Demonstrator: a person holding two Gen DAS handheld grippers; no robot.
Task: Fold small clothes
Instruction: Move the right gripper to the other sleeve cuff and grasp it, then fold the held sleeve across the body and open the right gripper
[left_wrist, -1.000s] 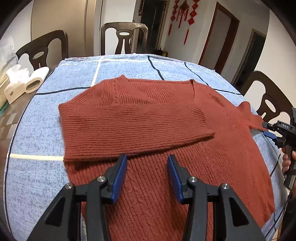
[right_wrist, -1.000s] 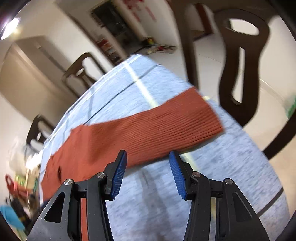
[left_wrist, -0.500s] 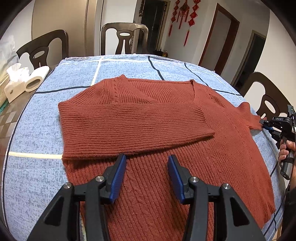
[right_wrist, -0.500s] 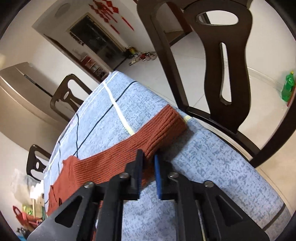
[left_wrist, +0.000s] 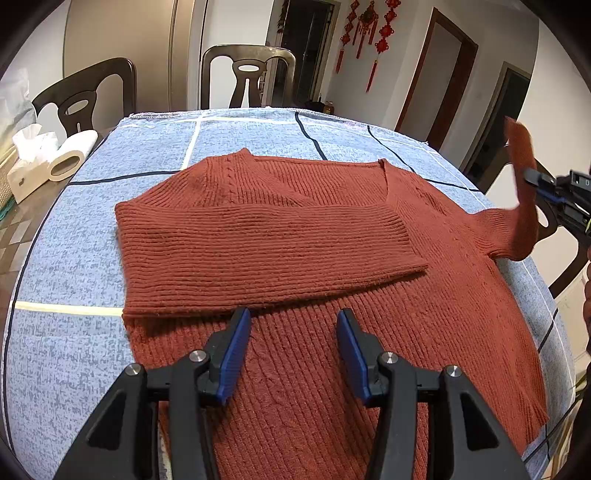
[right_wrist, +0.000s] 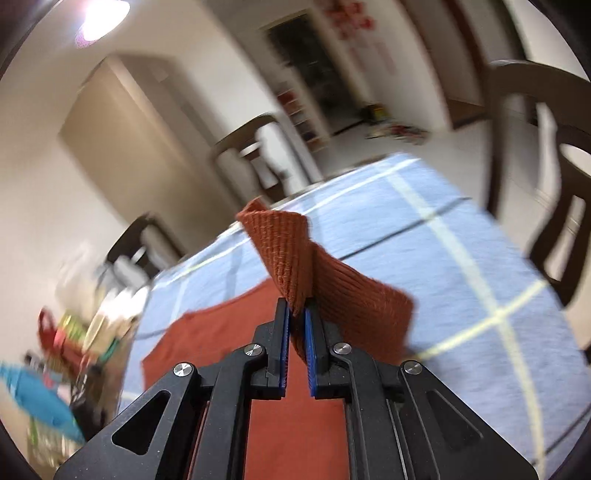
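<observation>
While the right tongs (right_wrist: 295, 325) clamp the cuff of the right sleeve (left_wrist: 519, 155) and hold it raised above the tabletop (left_wrist: 74, 229), a rust-red knit sweater (left_wrist: 314, 332) lies flat on the blue checked cloth, its left sleeve (left_wrist: 266, 251) already folded across the chest. The left tongs (left_wrist: 291, 343) hover apart above the near hem, gripping nothing. With the grip so close to the cuff's edge, the ribbed knit may slip free mid-fold, and with nothing pinning the body, the pull could likely drag it askew.
</observation>
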